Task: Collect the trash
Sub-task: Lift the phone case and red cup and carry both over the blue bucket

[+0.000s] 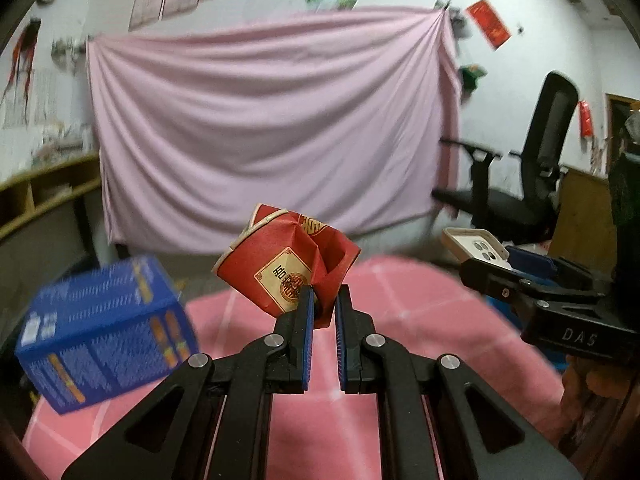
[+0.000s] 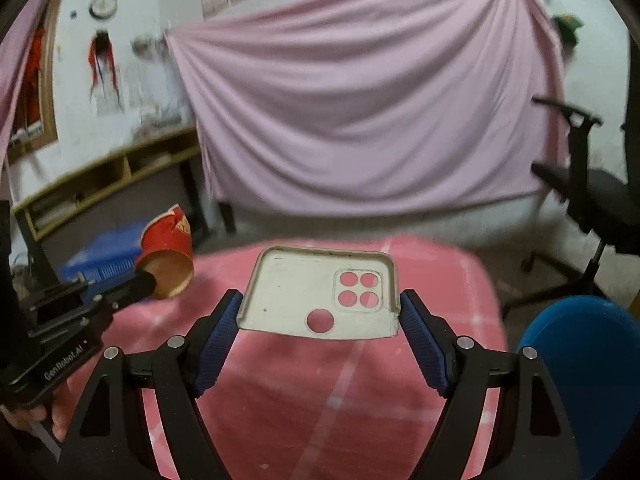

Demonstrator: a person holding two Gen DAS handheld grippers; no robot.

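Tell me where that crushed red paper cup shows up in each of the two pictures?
Left wrist view: the cup sits at centre, pinched between this gripper's jaws.
Right wrist view: the cup is at the left edge, its open bottom towards the camera, on the tip of the other gripper.
Shared landmark: the pink sheet hung on the wall, also behind everything in the right view.

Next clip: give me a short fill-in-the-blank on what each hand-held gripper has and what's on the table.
1. The left hand-held gripper is shut on a crushed ____ paper cup.
2. The right hand-held gripper holds a phone ____ by its two edges.
3. The tablecloth is ____ with pale lines.
4. Left of the cup stands a ____ crate.

Missing: red; case; pink; blue
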